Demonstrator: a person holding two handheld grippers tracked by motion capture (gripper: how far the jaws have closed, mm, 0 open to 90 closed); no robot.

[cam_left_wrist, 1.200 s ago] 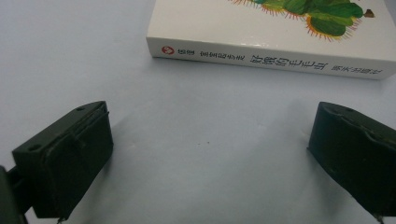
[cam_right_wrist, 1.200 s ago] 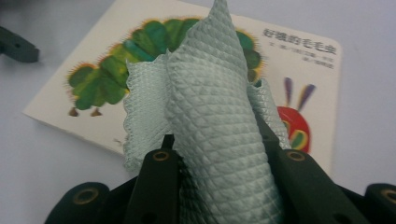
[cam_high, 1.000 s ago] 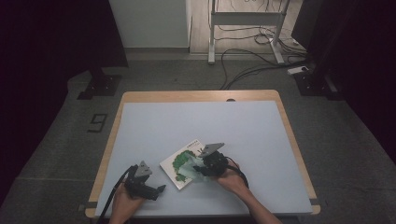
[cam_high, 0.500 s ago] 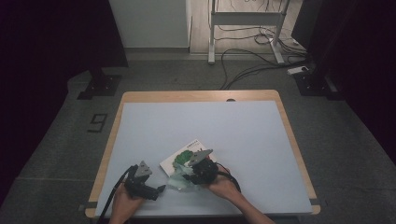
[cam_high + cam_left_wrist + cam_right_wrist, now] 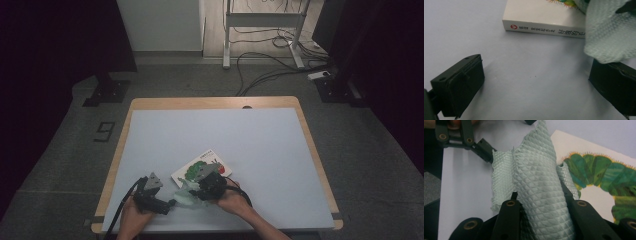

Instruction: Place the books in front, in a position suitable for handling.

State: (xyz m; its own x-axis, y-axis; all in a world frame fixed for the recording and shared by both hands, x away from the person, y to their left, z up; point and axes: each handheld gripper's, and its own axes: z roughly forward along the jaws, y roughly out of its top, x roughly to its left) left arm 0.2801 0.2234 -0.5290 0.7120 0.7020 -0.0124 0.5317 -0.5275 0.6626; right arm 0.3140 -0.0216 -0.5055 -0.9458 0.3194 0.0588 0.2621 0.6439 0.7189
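My right claw (image 5: 541,205) grips the pale green cloth (image 5: 536,177) over the picture book (image 5: 201,167); left claw (image 5: 534,82) open, empty on the surface (image 5: 260,145); next, I judge, wiping the cover.

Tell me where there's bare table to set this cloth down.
Bare: the table behind the book up to the far edge, and everything right of the right gripper. Crowded: the near-left corner, where the cloth, book and left gripper bunch together.
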